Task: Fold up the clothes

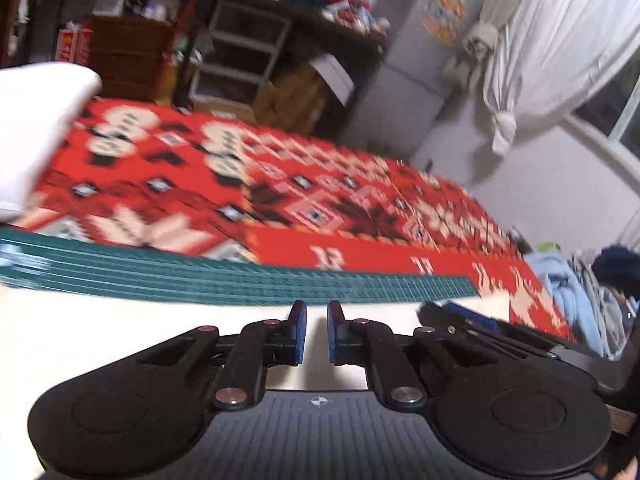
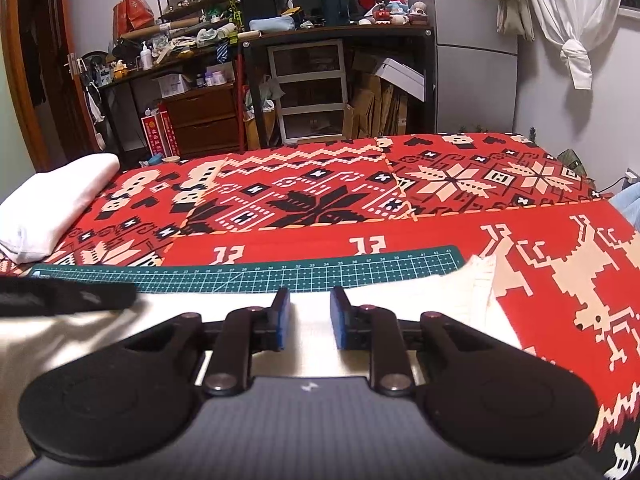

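Observation:
A cream-white garment lies spread flat over a green cutting mat on the bed; its ribbed edge reaches the mat's right end. My right gripper hovers low over this garment, open, with only flat cloth showing in the gap. The left wrist view is motion-blurred. There my left gripper is over the same white garment, with its blue pads a narrow gap apart and nothing pinched. The right gripper shows at that view's right, and the left gripper is a dark blur at the other view's left.
A red patterned blanket covers the bed. A folded white cloth sits at its far left. A pile of blue and dark clothes lies off the right side. Cluttered shelves, drawers and a refrigerator stand behind.

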Tool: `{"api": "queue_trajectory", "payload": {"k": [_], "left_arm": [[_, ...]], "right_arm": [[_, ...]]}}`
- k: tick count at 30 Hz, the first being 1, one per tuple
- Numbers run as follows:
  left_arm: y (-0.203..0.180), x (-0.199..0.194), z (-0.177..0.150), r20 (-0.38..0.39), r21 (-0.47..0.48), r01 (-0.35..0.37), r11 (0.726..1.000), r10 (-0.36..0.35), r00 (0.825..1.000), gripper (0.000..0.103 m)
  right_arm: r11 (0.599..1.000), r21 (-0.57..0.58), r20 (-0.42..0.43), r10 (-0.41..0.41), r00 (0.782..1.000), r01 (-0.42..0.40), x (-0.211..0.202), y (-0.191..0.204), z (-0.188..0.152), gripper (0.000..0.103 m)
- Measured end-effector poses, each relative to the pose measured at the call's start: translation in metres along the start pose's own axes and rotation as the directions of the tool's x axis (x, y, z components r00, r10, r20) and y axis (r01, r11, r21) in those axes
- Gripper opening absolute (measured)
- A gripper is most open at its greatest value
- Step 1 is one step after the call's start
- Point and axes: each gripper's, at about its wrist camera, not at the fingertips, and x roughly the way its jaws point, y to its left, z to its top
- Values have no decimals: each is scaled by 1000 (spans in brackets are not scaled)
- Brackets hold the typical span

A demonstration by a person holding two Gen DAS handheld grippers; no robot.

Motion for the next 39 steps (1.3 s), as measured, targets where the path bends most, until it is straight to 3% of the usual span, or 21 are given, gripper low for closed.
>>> {"api": "queue_trajectory", "payload": {"k": [5, 15, 19, 25, 27, 31, 34, 39], "left_arm": [[-6, 14, -2, 14, -17, -71, 997, 71, 997, 8], [25, -8, 5, 39, -64, -174, 983, 177, 983, 7], [32, -15, 1, 45, -61, -180, 982, 183, 982, 7], [23, -23, -4, 65, 61, -217, 974, 213, 975, 7], [19, -24, -6, 69, 93, -197, 976, 191, 979, 7], [13, -23, -10, 66, 128, -151, 980, 144, 987, 7], [15, -20, -11, 54, 116, -153, 981, 148, 988, 7], [21, -25, -14, 60, 122, -166, 978, 160, 985, 7]], "right_arm": [[1000, 1, 0, -2, 1000, 2, 0, 0, 0, 24], [1000, -4, -1, -4, 1000, 4, -1, 1, 0, 24], [1000, -9, -2, -7, 1000, 7, -1, 2, 0, 24], [1000, -18, -2, -11, 1000, 11, -5, 8, 2, 24], [1000, -22, -2, -12, 1000, 12, -7, 11, 3, 25], [992, -93, -12, 86, 996, -86, -9, 37, 4, 24], [978, -156, -28, 135, 990, -138, -5, 58, 6, 20], [981, -154, -71, 110, 991, -120, 8, 60, 7, 19]]}}
